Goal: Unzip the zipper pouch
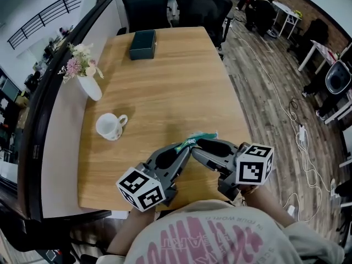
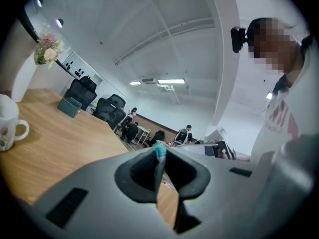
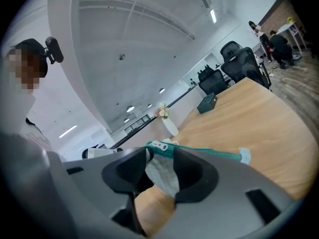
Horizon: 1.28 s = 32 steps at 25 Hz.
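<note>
The zipper pouch [image 1: 199, 138], grey cloth with a teal zipper, hangs just above the wooden table [image 1: 165, 87] between both grippers near the front edge. My left gripper [image 1: 185, 148] is shut on one end of it; in the left gripper view its jaws [image 2: 160, 158] pinch the thin cloth below a teal tab [image 2: 159, 150]. My right gripper [image 1: 196, 146] comes from the right. In the right gripper view its jaws stand apart [image 3: 159, 167] with the pouch's grey cloth [image 3: 163, 173] loose between them. The zipper [image 3: 209, 154] runs off to the right, its slider [image 3: 158, 145] at the near end.
A white mug [image 1: 110, 126] stands left of the grippers, a white vase of flowers [image 1: 87, 80] behind it. A dark box [image 1: 143, 44] lies at the far end of the table. Office chairs [image 1: 146, 4] stand beyond. Wood floor with cables lies to the right.
</note>
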Tool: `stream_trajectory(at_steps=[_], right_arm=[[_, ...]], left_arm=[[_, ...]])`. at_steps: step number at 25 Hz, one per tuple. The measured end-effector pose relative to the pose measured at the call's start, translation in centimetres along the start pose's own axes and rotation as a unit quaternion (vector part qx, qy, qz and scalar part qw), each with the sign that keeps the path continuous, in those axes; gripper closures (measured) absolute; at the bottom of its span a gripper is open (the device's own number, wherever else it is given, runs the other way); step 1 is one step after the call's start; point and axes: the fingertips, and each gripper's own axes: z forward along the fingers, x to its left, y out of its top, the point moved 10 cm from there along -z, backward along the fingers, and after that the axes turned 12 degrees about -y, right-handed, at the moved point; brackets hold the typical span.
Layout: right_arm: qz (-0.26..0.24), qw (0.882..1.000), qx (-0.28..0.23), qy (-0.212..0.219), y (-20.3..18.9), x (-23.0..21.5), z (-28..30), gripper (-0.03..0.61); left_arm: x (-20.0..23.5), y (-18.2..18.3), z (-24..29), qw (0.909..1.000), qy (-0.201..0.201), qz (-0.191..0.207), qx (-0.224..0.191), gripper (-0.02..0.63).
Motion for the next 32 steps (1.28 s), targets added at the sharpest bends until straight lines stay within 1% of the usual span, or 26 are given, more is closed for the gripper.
stream_trajectory(at_steps=[2, 4, 6, 8, 9, 11, 14, 16, 20, 21, 23, 26, 28, 30, 32], right_arm=[[0.002, 1.0, -0.008, 0.019, 0.3, 0.1, 0.1, 0.408], [0.003, 0.999, -0.02, 0.049, 0.7, 0.4, 0.1, 0.409], [0.001, 0.996, -0.032, 0.084, 1.1, 0.8, -0.1, 0.414], [-0.006, 0.993, -0.043, 0.111, 1.5, 1.1, -0.5, 0.444], [-0.01, 0.991, -0.047, 0.122, 1.7, 1.3, -0.7, 0.46], [-0.012, 0.989, -0.051, 0.142, 2.2, 1.5, -1.1, 0.465], [-0.007, 0.986, -0.047, 0.158, 3.0, 1.3, -1.6, 0.465], [-0.008, 0.986, -0.046, 0.161, 3.4, 0.9, -2.1, 0.471], [0.004, 0.982, -0.046, 0.184, 4.1, 0.0, -3.0, 0.511], [0.002, 0.98, -0.047, 0.194, 4.5, -0.1, -3.3, 0.515], [-0.007, 0.976, -0.046, 0.214, 5.2, 0.0, -3.9, 0.549], [-0.023, 0.972, -0.043, 0.232, 5.6, 0.2, -4.5, 0.546], [-0.022, 0.97, -0.041, 0.238, 5.6, 0.2, -4.7, 0.543], [-0.021, 0.97, -0.039, 0.238, 5.5, 0.2, -4.9, 0.543], [-0.023, 0.972, -0.038, 0.23, 5.5, 0.2, -4.9, 0.543]], left_arm=[[0.1, 0.3, -0.2, 0.9997, -0.02, -0.001, -0.013, 0.572], [0.1, 0.6, -0.6, 0.998, -0.054, -0.001, -0.031, 0.572], [-0.1, 1.1, -0.9, 0.9942, -0.094, 0.003, -0.052, 0.573], [-0.3, 1.6, -1.2, 0.9892, -0.13, 0.01, -0.068, 0.574], [-0.5, 1.8, -1.2, 0.987, -0.143, 0.015, -0.073, 0.574], [-0.9, 2.4, -1.1, 0.9848, -0.153, 0.035, -0.074, 0.574], [-1.9, 2.9, -0.2, 0.9859, -0.133, 0.083, -0.06, 0.574], [-2.5, 2.9, 0.5, 0.9865, -0.116, 0.1, -0.057, 0.574], [-3.5, 2.5, 1.3, 0.9882, -0.086, 0.101, -0.077, 0.575], [-3.7, 2.4, 1.5, 0.9886, -0.078, 0.103, -0.078, 0.575], [-4.3, 2.4, 2.0, 0.9892, -0.064, 0.112, -0.07, 0.575], [-5.3, 2.1, 2.8, 0.9894, -0.05, 0.123, -0.059, 0.574], [-5.7, 1.9, 3.0, 0.9899, -0.041, 0.118, -0.067, 0.574], [-6.2, 1.9, 3.1, 0.9903, -0.025, 0.117, -0.07, 0.574], [-6.7, 1.9, 3.1, 0.9904, -0.006, 0.122, -0.064, 0.574]])
